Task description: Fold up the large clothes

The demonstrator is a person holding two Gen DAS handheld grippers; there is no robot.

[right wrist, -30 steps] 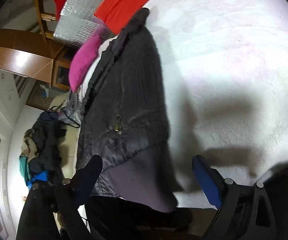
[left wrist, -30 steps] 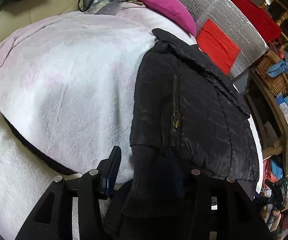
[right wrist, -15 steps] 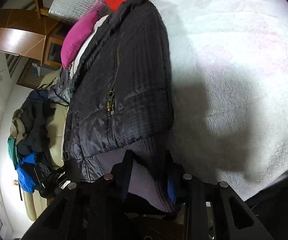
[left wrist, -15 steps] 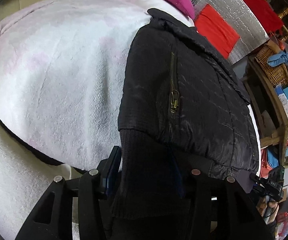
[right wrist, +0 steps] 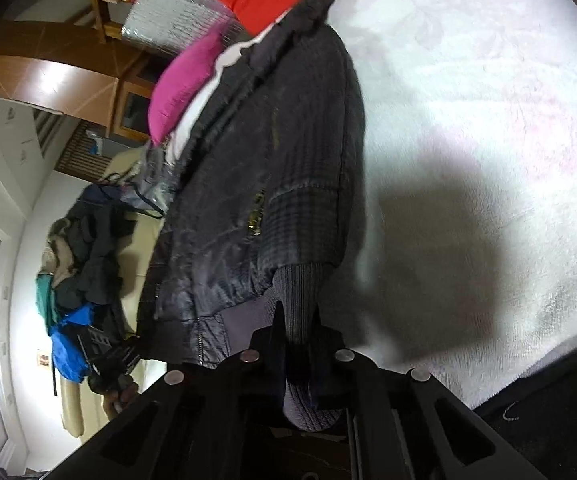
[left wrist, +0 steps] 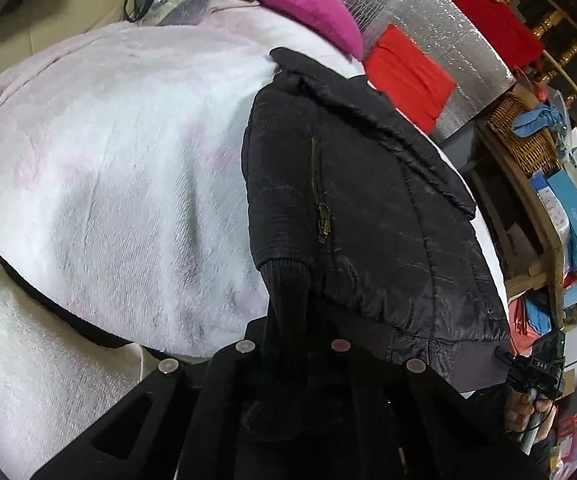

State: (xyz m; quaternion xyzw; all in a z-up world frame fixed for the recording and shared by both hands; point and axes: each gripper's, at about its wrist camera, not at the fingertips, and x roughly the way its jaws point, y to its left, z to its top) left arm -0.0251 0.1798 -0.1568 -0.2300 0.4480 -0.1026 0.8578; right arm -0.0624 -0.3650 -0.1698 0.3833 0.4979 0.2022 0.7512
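Both wrist views look closely along the black jacket [left wrist: 360, 200] (right view rolled sideways).

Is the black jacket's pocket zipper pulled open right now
No, the brass zipper on the black jacket runs closed, its pull hanging at the lower end.

Left tongs' [left wrist: 288, 344] tips seemingly buried under black cuff [left wrist: 284, 280]
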